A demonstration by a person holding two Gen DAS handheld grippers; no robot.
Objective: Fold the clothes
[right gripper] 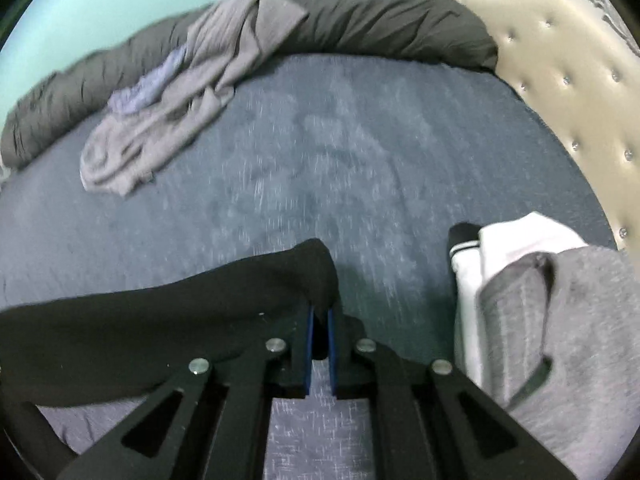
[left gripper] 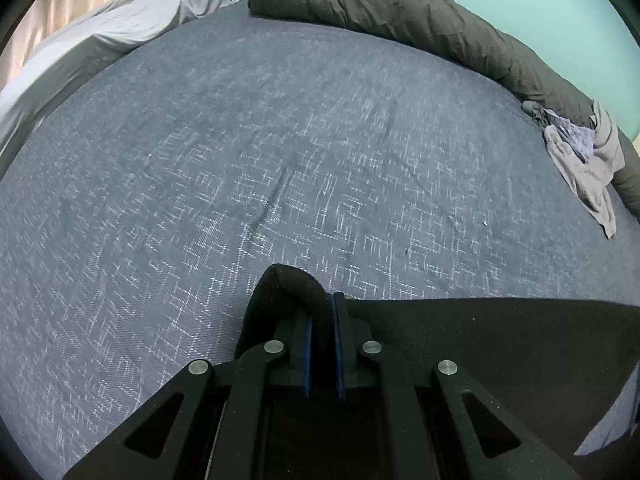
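Observation:
A black garment (left gripper: 480, 344) is stretched between my two grippers above the blue patterned bed sheet (left gripper: 240, 160). My left gripper (left gripper: 323, 312) is shut on one corner of it, the cloth bunched over the left finger. In the right wrist view my right gripper (right gripper: 320, 316) is shut on the other corner of the black garment (right gripper: 140, 320), which hangs off to the left. A crumpled grey garment (right gripper: 168, 120) with a lilac piece on it lies at the far side of the bed; it also shows in the left wrist view (left gripper: 584, 168).
A rolled dark grey duvet (left gripper: 400, 12) runs along the far edge against the teal wall. A stack of folded clothes, grey (right gripper: 560, 320) over white (right gripper: 512, 240), lies right of my right gripper. A padded cream headboard (right gripper: 560, 80) bounds the right side. A pale grey sheet (left gripper: 100, 40) lies at left.

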